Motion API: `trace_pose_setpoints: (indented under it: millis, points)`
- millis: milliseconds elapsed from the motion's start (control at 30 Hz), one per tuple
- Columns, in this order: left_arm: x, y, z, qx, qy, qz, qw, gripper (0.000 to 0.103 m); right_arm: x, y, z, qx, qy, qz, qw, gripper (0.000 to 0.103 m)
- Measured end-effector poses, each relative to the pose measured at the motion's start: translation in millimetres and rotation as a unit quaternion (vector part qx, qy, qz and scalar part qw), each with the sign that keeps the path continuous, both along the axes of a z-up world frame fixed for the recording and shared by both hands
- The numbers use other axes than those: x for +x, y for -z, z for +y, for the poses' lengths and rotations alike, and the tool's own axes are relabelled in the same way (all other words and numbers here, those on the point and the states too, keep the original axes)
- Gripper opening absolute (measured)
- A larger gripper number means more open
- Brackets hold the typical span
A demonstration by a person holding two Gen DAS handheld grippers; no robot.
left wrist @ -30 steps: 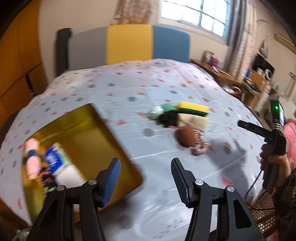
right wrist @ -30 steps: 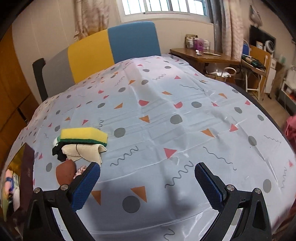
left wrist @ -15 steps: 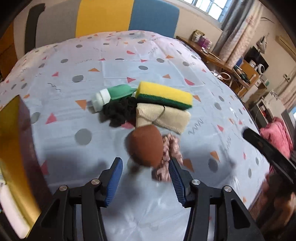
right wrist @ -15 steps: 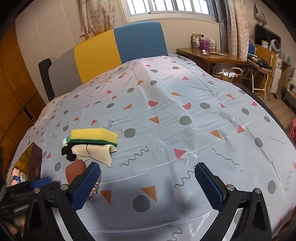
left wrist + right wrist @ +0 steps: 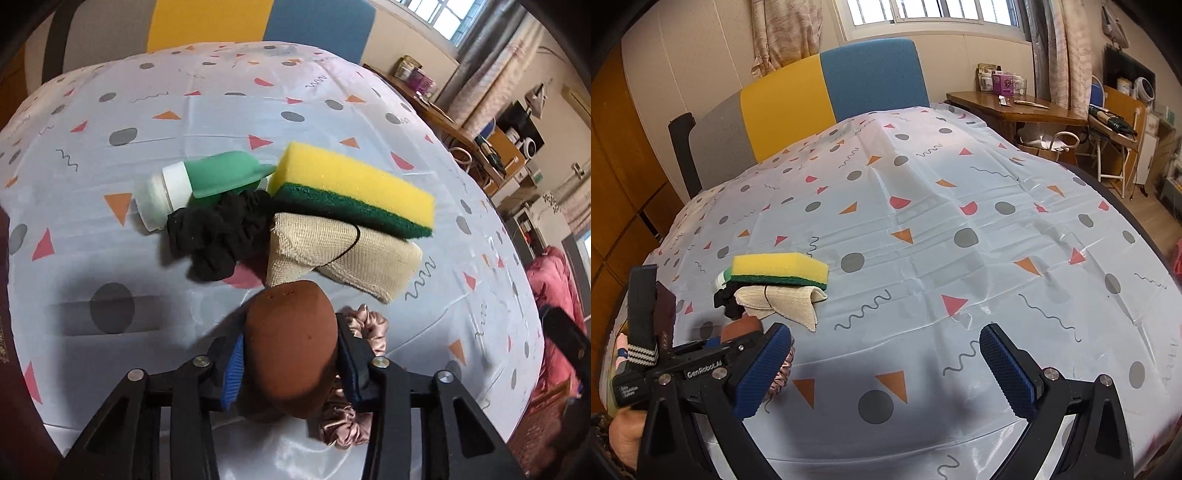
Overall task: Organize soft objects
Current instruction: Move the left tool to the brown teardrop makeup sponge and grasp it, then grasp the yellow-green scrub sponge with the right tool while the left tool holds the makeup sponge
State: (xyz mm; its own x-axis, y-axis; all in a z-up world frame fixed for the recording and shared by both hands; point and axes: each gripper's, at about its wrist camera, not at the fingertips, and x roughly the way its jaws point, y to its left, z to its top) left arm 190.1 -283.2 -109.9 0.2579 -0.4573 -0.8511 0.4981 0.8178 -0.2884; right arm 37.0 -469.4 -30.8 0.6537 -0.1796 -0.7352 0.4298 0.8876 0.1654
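Stock on the patterned tablecloth (image 5: 923,229), as we count it: yellow-green sponge (image 5: 354,188), beige cloth (image 5: 340,254), black scrunchie (image 5: 218,236), green-capped bottle (image 5: 177,192), pink satin scrunchie (image 5: 365,328), all clustered and unsorted. Brown sponge (image 5: 291,347): between the pads of our left gripper (image 5: 291,365), whose jaws have just been closing around it; it appears pinched but still down on the table. Right gripper (image 5: 886,369): spread wide, holding nothing. We judge sorting largely outstanding.

Glossy plastic tablecloth (image 5: 221,110), matt brown foam sponge (image 5: 291,343), shiny satin scrunchie (image 5: 365,325), coarse beige mesh cloth (image 5: 332,251)
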Motion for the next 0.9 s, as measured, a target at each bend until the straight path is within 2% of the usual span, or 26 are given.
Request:
trace_pose_setpoints:
  millis: [100, 233, 300, 467, 700, 900]
  points:
    - [-4, -3, 5, 0.005, 0.000, 0.000, 1.0000, 0.038, 1, 3, 1, -0.002, -0.002, 0.007, 1.000, 0.103]
    - [-27, -9, 15, 0.026, 0.012, -0.019, 0.9994, 0.038, 4, 8, 3, -0.002, -0.010, 0.022, 1.000, 0.103]
    - [-44, -9, 21, 0.042, 0.022, -0.037, 0.9982, 0.038, 4, 10, 5, -0.004, -0.014, 0.027, 1.000, 0.103]
    - [-88, -10, 43, 0.042, 0.043, -0.094, 0.9938, 0.038, 6, 15, 9, -0.001, -0.029, 0.037, 0.999, 0.103]
    - [-92, -2, 59, 0.018, 0.038, -0.086, 0.9954, 0.038, 23, 20, 33, 0.029, -0.122, 0.043, 0.991, 0.102]
    - [-84, 0, 55, 0.001, 0.025, -0.069, 0.9973, 0.038, 78, 2, 61, -0.065, -0.186, 0.048, 0.979, 0.093]
